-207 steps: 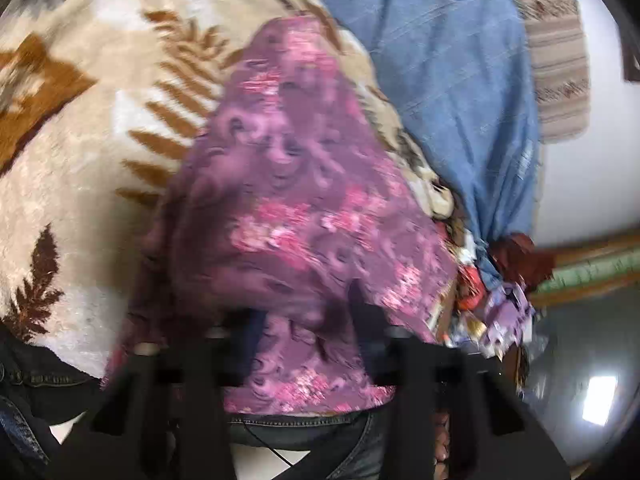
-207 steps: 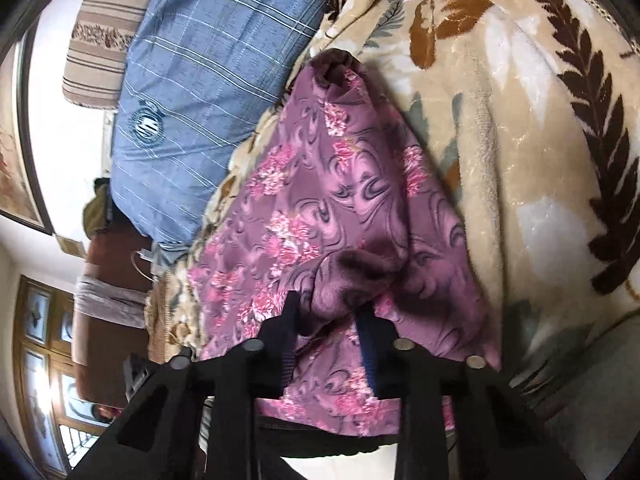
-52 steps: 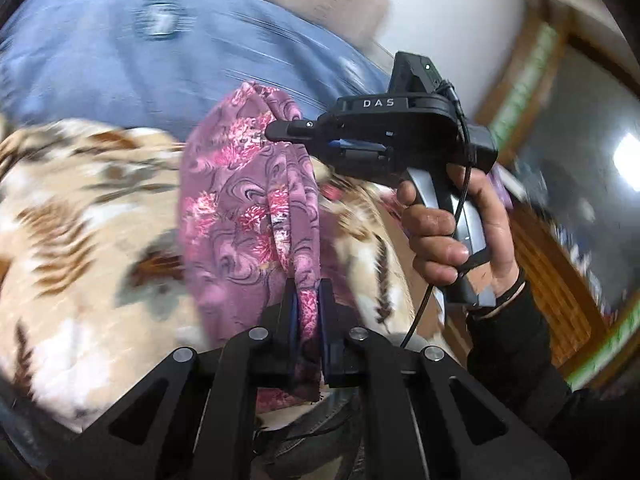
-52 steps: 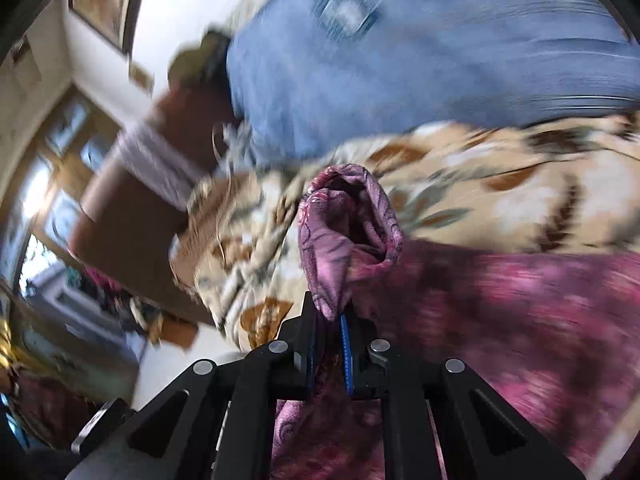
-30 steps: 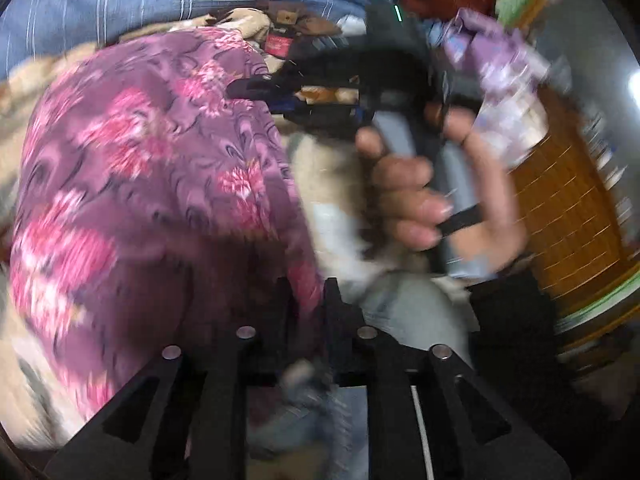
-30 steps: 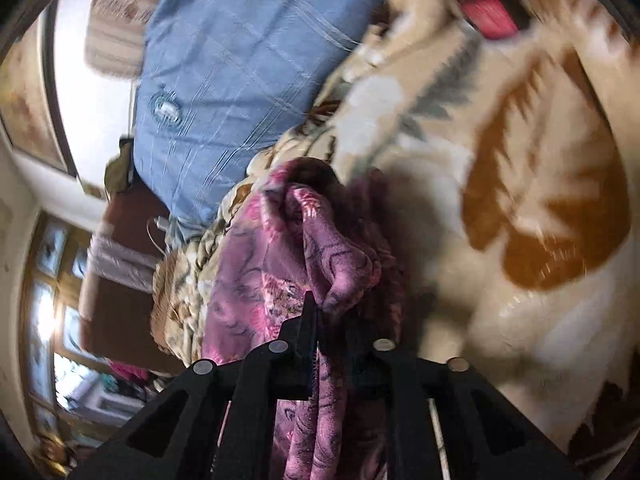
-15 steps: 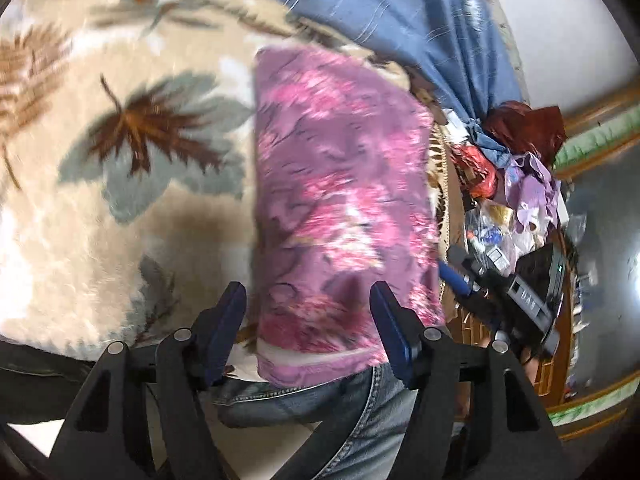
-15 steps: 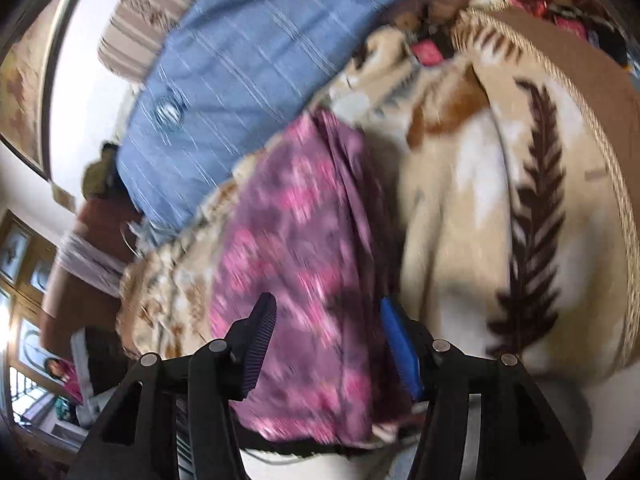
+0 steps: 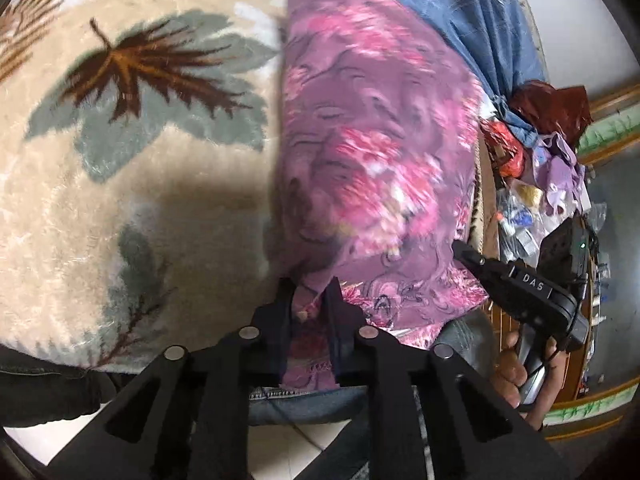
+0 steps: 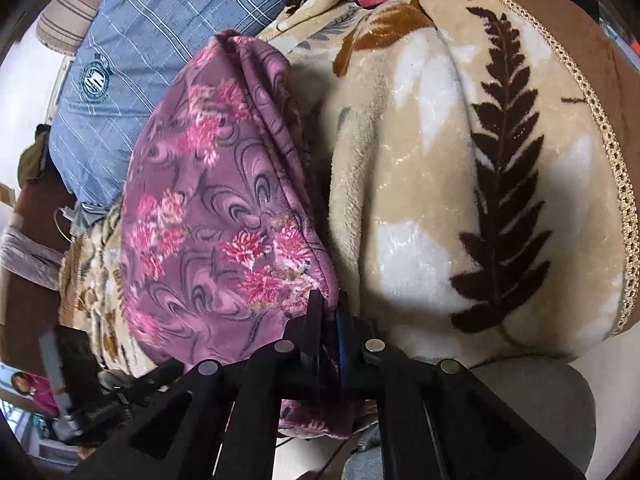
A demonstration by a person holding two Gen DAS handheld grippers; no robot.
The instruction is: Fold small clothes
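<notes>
A plush cream blanket printed with brown ferns covers the bed. A blue checked pillow lies at its far end, a striped cushion behind it. Clutter crowds the bedside.

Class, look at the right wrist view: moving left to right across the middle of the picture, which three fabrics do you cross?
blue checked cloth → purple floral garment → beige leaf-patterned blanket
</notes>
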